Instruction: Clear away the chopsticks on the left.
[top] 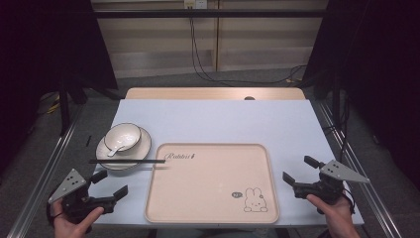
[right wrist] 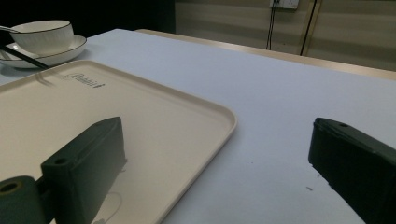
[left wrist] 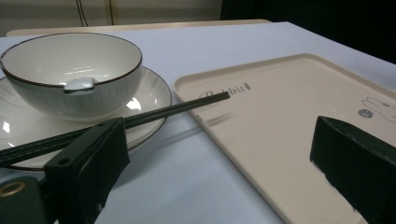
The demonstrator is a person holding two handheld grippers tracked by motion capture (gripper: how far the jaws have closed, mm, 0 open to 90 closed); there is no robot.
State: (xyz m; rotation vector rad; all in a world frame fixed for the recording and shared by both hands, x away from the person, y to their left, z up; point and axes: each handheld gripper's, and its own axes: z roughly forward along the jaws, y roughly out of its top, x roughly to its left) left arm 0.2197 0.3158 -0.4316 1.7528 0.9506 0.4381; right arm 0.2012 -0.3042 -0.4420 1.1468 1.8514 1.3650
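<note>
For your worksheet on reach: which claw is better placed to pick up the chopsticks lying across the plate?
Left, probably. The left claw is open just beside the plate and chopsticks; the right claw sits across the tray.

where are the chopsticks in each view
High view: chopsticks left of centre, lying across the plate's near rim, tips over the tray's far-left corner.
Left gripper view: chopsticks run from lower left up to centre.
Right gripper view: chopsticks at far upper left, by the plate.
Shared landmark: the tray's printed word.
</note>
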